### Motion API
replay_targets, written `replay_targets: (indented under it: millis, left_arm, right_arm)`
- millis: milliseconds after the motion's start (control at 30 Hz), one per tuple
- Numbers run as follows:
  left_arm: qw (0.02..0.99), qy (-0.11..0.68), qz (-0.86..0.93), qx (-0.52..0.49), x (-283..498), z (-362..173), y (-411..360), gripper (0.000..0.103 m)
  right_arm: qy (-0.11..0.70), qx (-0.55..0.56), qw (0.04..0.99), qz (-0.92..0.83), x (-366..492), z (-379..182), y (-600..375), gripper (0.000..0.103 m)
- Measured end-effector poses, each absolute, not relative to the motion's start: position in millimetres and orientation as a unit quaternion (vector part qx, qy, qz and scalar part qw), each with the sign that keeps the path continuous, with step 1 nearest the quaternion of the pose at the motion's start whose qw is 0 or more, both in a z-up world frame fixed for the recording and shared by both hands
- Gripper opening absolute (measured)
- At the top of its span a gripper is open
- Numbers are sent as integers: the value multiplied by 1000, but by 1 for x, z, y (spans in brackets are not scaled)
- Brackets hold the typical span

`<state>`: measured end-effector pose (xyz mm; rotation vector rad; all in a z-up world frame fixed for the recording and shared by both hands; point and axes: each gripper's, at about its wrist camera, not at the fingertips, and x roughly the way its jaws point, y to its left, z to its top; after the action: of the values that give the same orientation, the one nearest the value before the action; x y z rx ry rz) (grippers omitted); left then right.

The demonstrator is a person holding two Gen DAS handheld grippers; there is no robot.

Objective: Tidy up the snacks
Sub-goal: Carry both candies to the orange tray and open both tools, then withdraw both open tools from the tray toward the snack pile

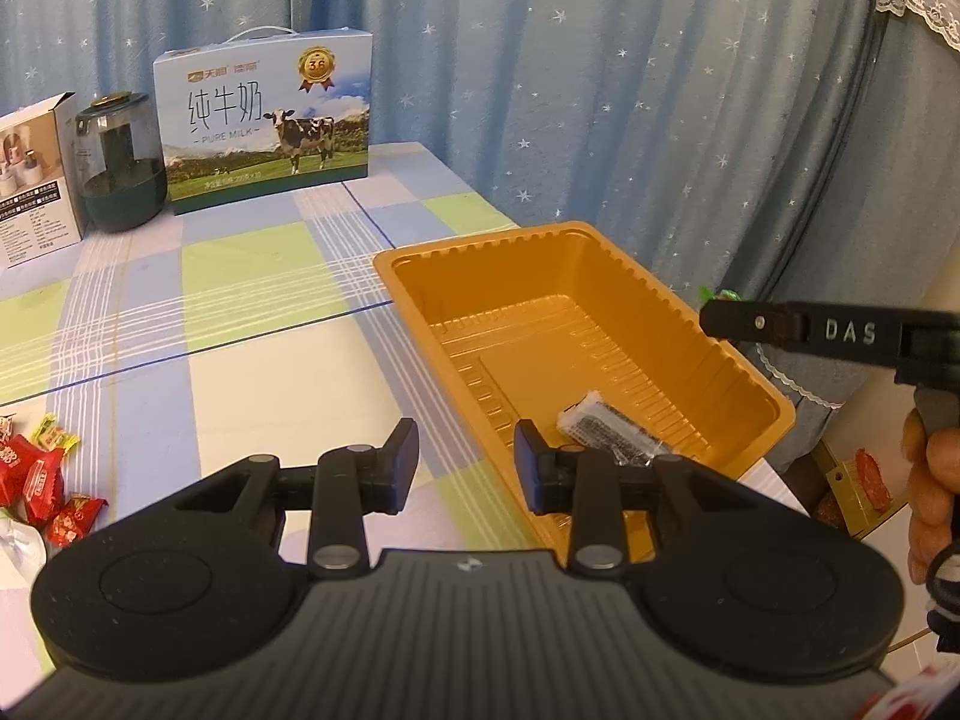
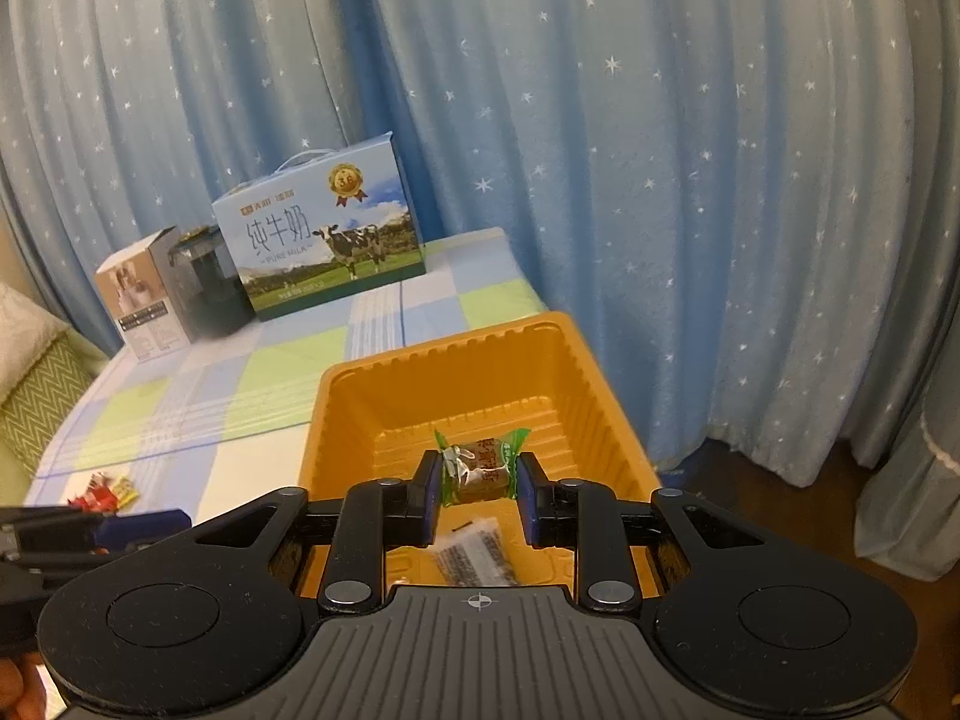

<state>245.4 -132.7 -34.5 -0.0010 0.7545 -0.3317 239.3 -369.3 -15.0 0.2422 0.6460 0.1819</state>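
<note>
An orange plastic tray (image 1: 414, 282) stands on the checked tablecloth; it also shows in the right wrist view (image 2: 336, 414). A dark-wrapped snack (image 1: 606, 429) lies inside it near the front, also seen in the right wrist view (image 2: 477, 552). My right gripper (image 2: 477, 489) is shut on a green-wrapped brown candy (image 2: 477, 468) and holds it above the tray; in the left wrist view it (image 1: 714, 315) reaches in from the right. My left gripper (image 1: 465, 465) is open and empty, over the tray's left front rim. Red and yellow candies (image 1: 42, 480) lie at the left, and show small in the right wrist view (image 2: 102, 495).
A milk carton box (image 1: 264, 120), a dark glass jar (image 1: 120, 165) and a white box (image 1: 36, 180) stand at the table's back. Blue star curtains (image 1: 600, 90) hang behind and to the right. The table's right edge runs just past the tray.
</note>
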Motion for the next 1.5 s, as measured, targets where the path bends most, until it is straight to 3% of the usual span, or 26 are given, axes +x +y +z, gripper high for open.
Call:
replay_targets:
  millis: [100, 133, 800, 1500]
  left_arm:
    - [916, 368, -160, -3, 243, -35, -129, 32]
    - [916, 368, -159, -4, 243, -35, -127, 32]
    - [920, 370, -130, -18, 208, -30, -87, 37]
    - [931, 361, -32, -43, 155, -30, 26, 41]
  right_arm:
    - [311, 147, 935, 82, 239, -15, -376, 58]
    - [309, 152, 936, 77, 239, -15, -378, 61]
    - [312, 136, 937, 82, 208, 3, -355, 61]
    - [326, 97, 925, 171, 203, 0, -237, 61]
